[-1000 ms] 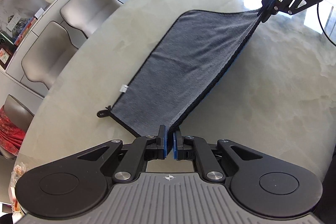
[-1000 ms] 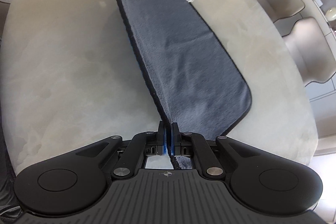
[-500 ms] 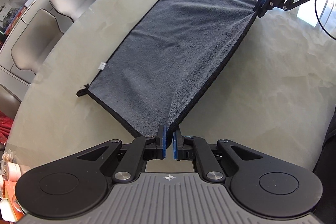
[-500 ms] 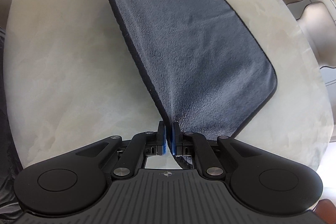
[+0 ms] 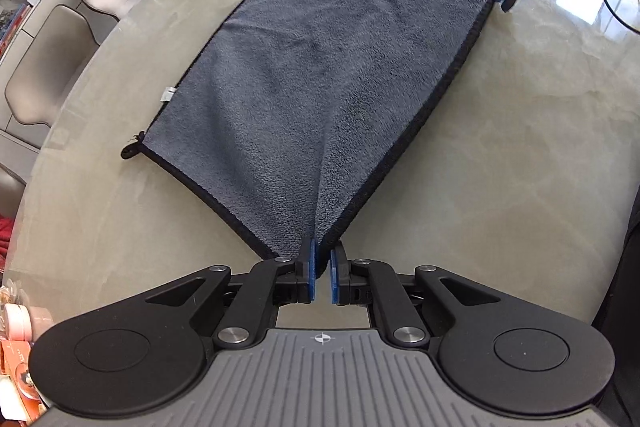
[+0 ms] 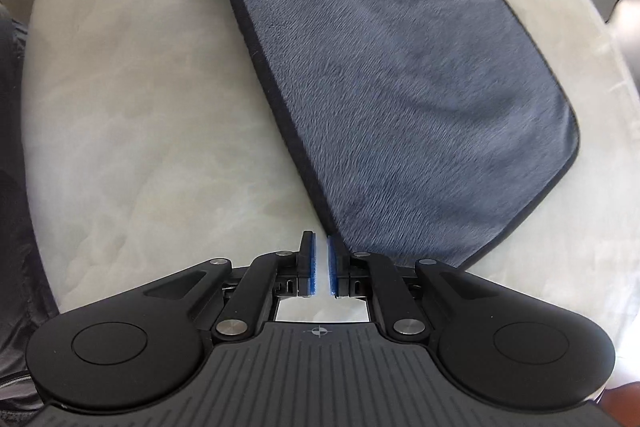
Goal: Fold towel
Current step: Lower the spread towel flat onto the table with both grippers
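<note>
Left gripper point(image 5: 322, 267): jaws narrowly apart, blue pads point(image 5: 311, 273) showing a slim gap; towel point(image 5: 320, 79) corner rising in a tented ridge right to the tips. Can't tell whether cloth is pinched or merely touching. Ahead of the tips: grey towel w/ dark hem, spread mostly flat on pale marble-look table point(image 5: 500, 167), fanning away fwd & to the left. White tag point(image 5: 169, 93) on the hem off to the left; small dark loop point(image 5: 130, 151) at the near-left corner. At the far-right corner, right gripper just beside the hem.

Right gripper point(image 6: 321, 263): jaws slightly apart, nothing between the pads point(image 6: 310, 265); bare table visible thru the gap. Towel edge just ahead & right of the right finger, close, not gripped. Cloth stretching fwd & rightward, rounded corner off to the right. Pale chairs point(image 5: 52, 75) beyond the table rim, left in the left-wrist view.
</note>
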A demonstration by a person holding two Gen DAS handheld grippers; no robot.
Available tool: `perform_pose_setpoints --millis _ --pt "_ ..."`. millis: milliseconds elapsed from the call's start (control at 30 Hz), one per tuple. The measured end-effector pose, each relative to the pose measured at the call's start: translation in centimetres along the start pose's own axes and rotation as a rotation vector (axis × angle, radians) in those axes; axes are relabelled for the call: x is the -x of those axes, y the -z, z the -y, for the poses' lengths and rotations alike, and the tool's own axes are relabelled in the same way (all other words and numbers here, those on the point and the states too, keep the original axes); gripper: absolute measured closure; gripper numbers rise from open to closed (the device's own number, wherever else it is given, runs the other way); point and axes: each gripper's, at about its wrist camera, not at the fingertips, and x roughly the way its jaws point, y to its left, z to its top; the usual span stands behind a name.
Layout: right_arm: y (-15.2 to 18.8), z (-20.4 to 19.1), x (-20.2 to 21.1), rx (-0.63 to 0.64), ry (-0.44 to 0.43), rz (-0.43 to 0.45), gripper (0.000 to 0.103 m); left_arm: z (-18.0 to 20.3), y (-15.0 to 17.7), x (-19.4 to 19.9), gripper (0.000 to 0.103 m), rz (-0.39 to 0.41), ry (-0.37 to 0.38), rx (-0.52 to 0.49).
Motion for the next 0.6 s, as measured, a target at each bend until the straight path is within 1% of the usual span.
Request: perform_pose_setpoints --millis 200,300,333,433,500,533,600 --pt "0.2 -0.3 1.0 -0.004 0.001 -0.009 0.096 0.8 0.5 -0.3 0.093 -0.064 0.034 -0.053" --pt "0.3 -0.2 1.9 -0.003 -0.002 -0.003 0.096 0.7 0.9 0.2 0.092 -0.076 0.056 -0.056" --pt "0.3 -0.1 2.1 -0.005 -0.003 0.0 0.096 0.5 1.0 0.5 0.091 -0.074 0.059 -0.049" --pt "0.8 1.1 3.3 -0.045 0.021 0.038 0.096 -1.3 0.1 0.4 0.082 -0.021 0.06 0.077" --pt "1.0 2.3 3.9 -0.104 0.047 0.072 0.095 -2.5 -0.5 0.3 0.081 0.016 0.061 0.164" --pt "1.1 3.4 4.1 -0.159 0.069 0.097 0.095 -3.1 -0.8 0.2 0.079 0.035 0.061 0.208" --pt "1.2 5.1 4.1 -0.256 0.08 0.138 0.095 -4.3 -1.4 0.1 0.078 0.072 0.061 0.296"
